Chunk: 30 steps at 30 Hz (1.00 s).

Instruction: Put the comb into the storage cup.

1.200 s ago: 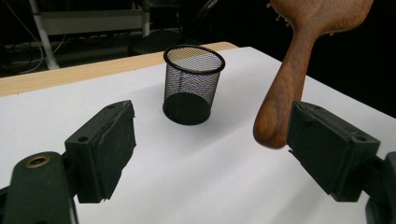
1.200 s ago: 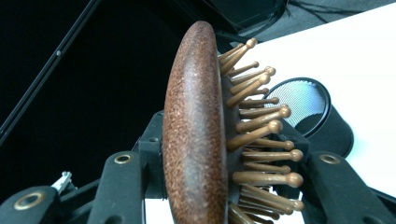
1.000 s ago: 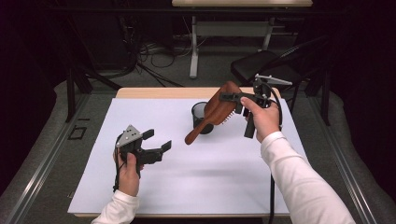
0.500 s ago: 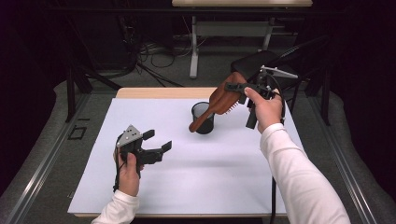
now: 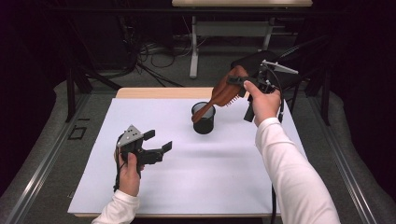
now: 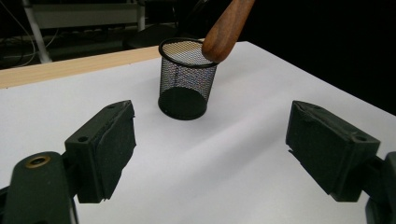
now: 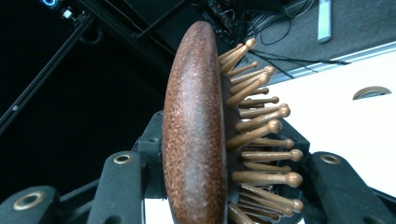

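- Wooden hairbrush (image 5: 227, 91), one of it, clenched by the head in the right tongs (image 5: 239, 82); in the right gripper view the pads pinch the brown back and the bristle side.
- Brush is tilted, handle end down, tip at the rim of the black mesh cup (image 5: 203, 117); in the left gripper view the tip sits at the rim's edge, in or just over it, can't tell which.
- Progress, judged: pick-up done, handle lined up with the cup. Left: lower it in, let go.
- Left tongs (image 5: 156, 142) released, nothing between the jaws, held low over the white counter (image 5: 140, 196) well apart from the cup.
- Count: one brush, one cup, two tongs.
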Tool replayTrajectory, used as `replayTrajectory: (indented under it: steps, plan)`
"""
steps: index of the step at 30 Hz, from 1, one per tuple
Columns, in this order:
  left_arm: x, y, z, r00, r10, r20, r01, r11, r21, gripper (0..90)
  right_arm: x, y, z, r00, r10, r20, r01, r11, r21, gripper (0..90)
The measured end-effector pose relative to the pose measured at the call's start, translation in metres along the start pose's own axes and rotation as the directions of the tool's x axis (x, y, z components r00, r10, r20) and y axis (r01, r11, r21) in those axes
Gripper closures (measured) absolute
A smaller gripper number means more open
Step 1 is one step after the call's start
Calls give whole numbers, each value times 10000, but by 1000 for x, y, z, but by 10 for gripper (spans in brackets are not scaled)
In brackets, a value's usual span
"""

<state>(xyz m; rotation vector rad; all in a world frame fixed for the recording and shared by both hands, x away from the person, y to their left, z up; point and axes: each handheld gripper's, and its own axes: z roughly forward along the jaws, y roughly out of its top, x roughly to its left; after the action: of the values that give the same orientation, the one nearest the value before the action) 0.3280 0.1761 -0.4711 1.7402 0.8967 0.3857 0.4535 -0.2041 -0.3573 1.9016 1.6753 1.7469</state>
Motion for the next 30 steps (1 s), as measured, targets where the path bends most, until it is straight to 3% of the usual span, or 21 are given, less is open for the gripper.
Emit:
replayTrajectory:
  steps: [15, 30]
  plan:
    - [1, 0, -1, 10000, -73, 14, 73, 10000, -53, 160, -4, 7, 4, 9974, 43, 721, 14, 9969, -786, 496]
    - [2, 0, -1, 9999, -97, 40, 97, 9999, -55, 160, -9, 9, 7, 9925, 61, 1224, 90, 9924, -1225, 496]
